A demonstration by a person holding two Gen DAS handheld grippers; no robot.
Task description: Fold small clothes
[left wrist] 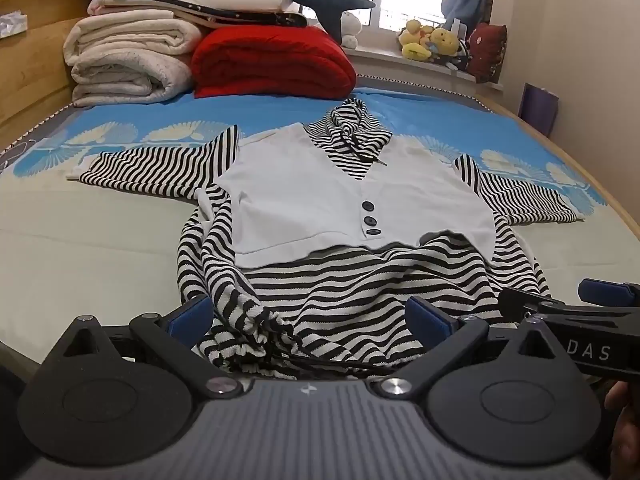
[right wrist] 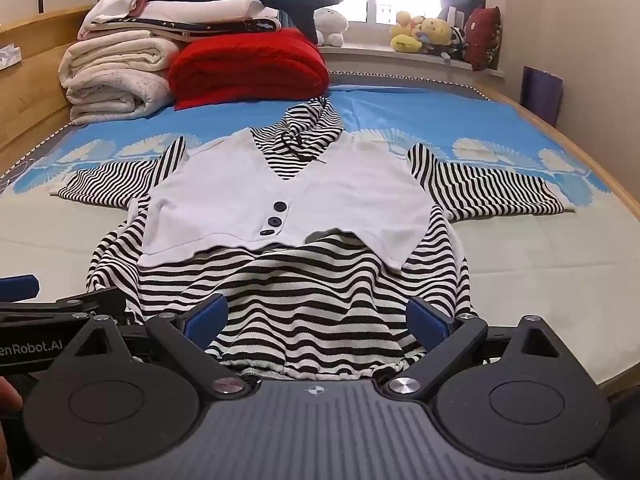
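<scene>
Striped top lay flat on the bed. Both grippers hovered at its hem, jaws apart. Pinch both hem corners evenly.

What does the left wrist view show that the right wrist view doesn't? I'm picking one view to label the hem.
Only the left wrist view shows the bunched hem corner with its dark drawstring trailing, and the right gripper at its right edge. Only the right wrist view shows the hem's middle and right stretch lying fairly flat, and the left gripper at its left edge. Both show the striped top with its white vest panel, sleeves spread on the bed, and each camera's own open gripper at the hem.
</scene>
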